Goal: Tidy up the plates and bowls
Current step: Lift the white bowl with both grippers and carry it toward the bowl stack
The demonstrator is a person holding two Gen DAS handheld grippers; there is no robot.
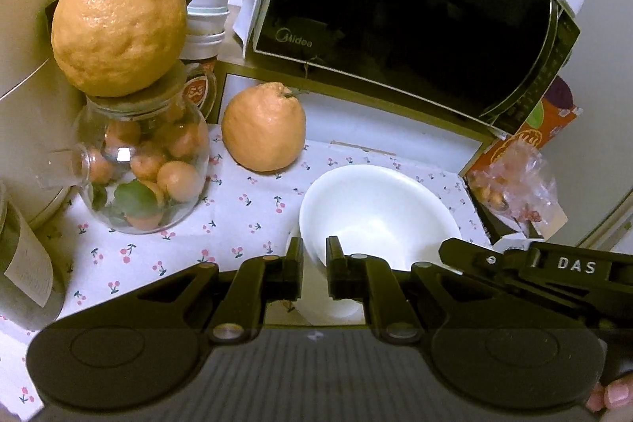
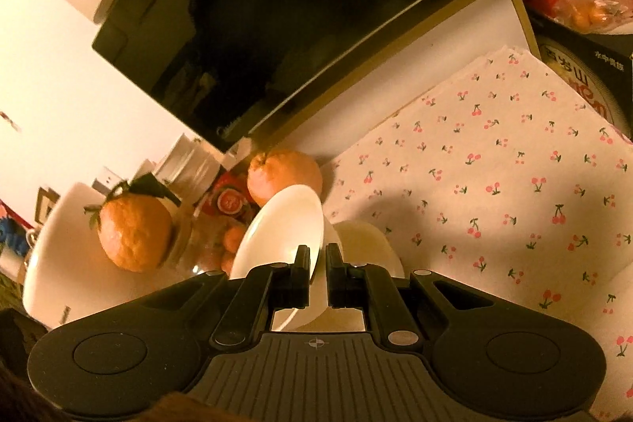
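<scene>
Both the left gripper (image 1: pixel 314 263) and the right gripper (image 2: pixel 317 269) pinch opposite rims of the white bowl (image 1: pixel 376 212) over the cherry-print counter (image 1: pixel 245 204), so they should move level and together.

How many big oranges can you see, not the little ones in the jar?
2. One big orange sits on top of the glass jar. The other big orange rests on the cherry-print cloth, beside the microwave. More could be hidden behind things.
</scene>
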